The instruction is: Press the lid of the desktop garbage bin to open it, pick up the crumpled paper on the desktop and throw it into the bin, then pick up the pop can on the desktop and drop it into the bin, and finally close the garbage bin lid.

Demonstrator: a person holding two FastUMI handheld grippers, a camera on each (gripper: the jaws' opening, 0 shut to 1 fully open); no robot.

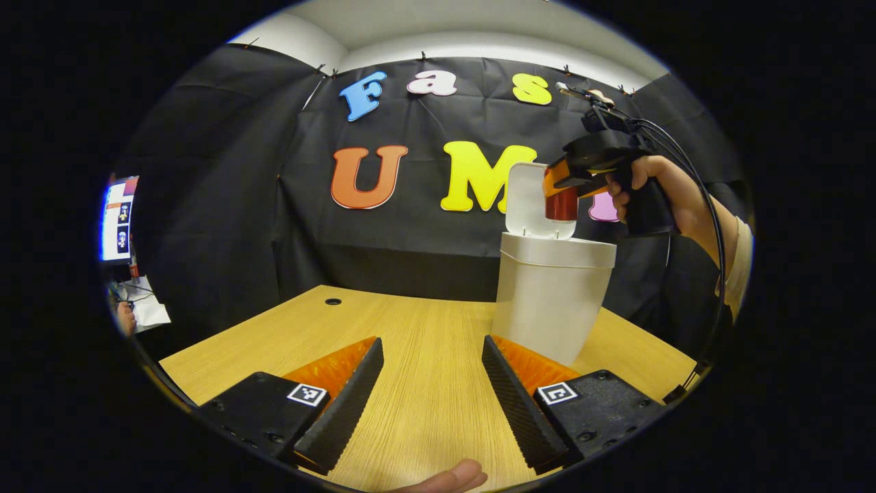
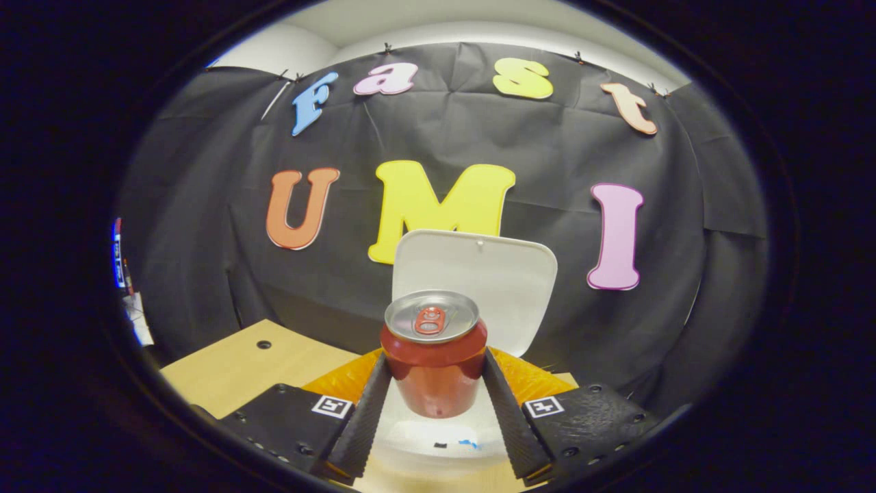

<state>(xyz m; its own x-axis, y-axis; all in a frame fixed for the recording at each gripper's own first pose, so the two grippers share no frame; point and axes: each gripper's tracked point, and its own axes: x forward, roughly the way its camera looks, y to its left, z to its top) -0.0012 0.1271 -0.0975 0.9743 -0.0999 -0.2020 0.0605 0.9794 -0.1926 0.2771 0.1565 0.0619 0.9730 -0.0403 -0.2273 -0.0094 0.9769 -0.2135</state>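
From the left gripper view, the left gripper (image 1: 432, 404) hangs low over the wooden table (image 1: 410, 356) with its jaws spread wide and only bare tabletop between them. The white garbage bin (image 1: 553, 294) stands just ahead and to the right, its lid (image 1: 528, 200) tipped up. Above the bin's mouth, the right gripper (image 1: 562, 195), held by a hand (image 1: 650, 188), pinches the red pop can (image 1: 562, 204), which hangs upright over the opening. A fingertip (image 1: 458, 476) shows at the bottom edge. Black cloth walls in the booth, and a lit screen (image 1: 120, 219) sits far off to the left.

From the right gripper view, the right gripper (image 2: 435, 390) has both fingers pressed against the can's (image 2: 434, 359) sides, its silver top facing up. Directly beneath it is the bin's (image 2: 424, 438) open mouth, with the raised lid (image 2: 479, 281) standing behind the can. A corner of the table (image 2: 253, 363) with a small round hole (image 2: 264, 344) lies to the left.
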